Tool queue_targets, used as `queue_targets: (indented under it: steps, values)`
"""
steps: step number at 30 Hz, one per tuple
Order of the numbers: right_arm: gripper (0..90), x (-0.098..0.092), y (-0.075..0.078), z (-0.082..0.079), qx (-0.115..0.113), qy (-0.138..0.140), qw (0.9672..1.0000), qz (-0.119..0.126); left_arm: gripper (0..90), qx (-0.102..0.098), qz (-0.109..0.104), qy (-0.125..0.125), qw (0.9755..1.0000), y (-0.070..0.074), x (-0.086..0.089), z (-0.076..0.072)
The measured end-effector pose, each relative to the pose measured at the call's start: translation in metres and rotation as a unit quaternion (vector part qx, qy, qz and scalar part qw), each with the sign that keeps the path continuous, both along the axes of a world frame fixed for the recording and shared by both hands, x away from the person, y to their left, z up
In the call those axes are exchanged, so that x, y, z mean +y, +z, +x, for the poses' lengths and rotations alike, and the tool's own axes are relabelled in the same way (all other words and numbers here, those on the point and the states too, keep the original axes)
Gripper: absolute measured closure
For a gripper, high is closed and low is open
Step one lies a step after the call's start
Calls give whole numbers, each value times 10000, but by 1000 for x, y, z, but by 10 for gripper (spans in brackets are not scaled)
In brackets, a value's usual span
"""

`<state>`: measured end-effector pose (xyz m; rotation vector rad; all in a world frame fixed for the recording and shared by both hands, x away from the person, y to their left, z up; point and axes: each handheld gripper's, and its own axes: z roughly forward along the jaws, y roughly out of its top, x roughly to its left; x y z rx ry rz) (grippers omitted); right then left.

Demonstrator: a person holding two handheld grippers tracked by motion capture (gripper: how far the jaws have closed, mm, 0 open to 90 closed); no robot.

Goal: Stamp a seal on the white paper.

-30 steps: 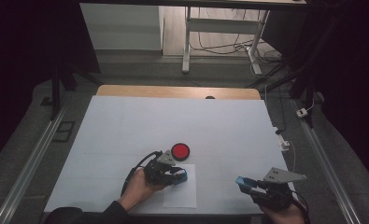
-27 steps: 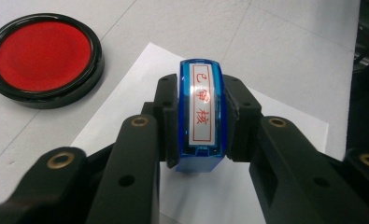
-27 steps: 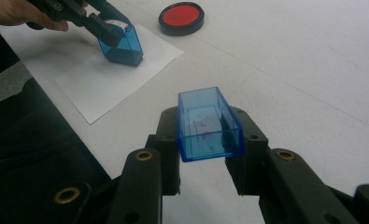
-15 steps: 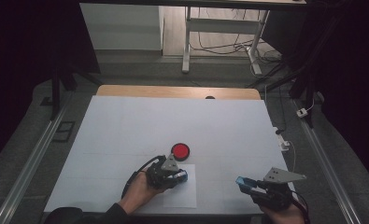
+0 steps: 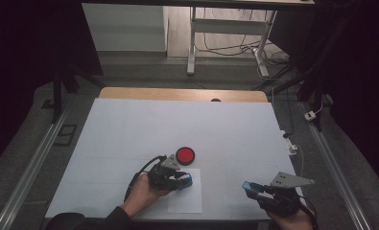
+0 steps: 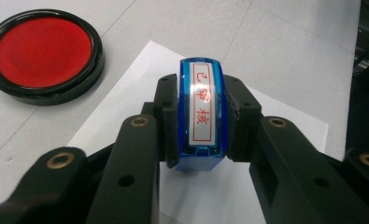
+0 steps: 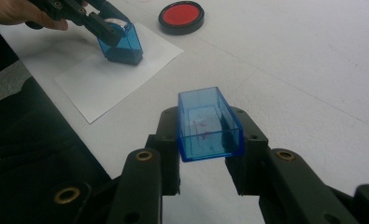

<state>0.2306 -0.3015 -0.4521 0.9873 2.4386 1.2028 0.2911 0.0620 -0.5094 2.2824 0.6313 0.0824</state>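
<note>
My left gripper [image 5: 183, 181] is shut on a blue stamp [image 6: 202, 114] with a white label of red characters on top. The stamp [image 7: 120, 43] stands pressed on a white sheet of paper [image 5: 185, 195] near the table's front edge. A round red ink pad [image 5: 185, 155] in a black case lies just beyond the paper, also seen as the ink pad [image 6: 43, 55] at upper left. My right gripper [image 5: 250, 186] is at the front right, shut on the stamp's clear blue cap [image 7: 208, 123], held open side up above the table.
The white table top [image 5: 177, 124] stretches far behind the ink pad, with a wooden strip [image 5: 182, 94] at its back edge. Cables and a plug [image 5: 292, 146] lie off the right edge. A dark sleeve [image 7: 28, 154] is near the front edge.
My left gripper has carried the stamp from beside the ink pad toward me and down onto the paper. The right gripper with the cap has stayed put.
</note>
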Motion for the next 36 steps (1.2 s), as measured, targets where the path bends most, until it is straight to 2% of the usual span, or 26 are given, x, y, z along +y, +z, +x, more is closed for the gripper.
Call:
queue_targets:
  steps: [3, 11, 15, 20, 36]
  values:
    - [678, 0, 0, 0, 4, 3, 10000, 1, 706, -127, 96, -34, 9999, 1, -2, -2]
    - [678, -1, 0, 0, 3, 22, 10000, 45, 705, -128, 127, -6, 9998, 3, -3, -3]
    - [678, -1, 0, 0, 5, 21, 10000, 14, 704, -219, 196, -17, 9996, 4, -5, -4]
    - [678, -1, 0, 0, 6, 20, 10000, 13, 703, -256, 53, 16, 9997, 9, -3, -4]
    - [677, -1, 0, -1, -1, 34, 10000, 41, 703, -203, -88, -77, 9997, 23, 4, -4]
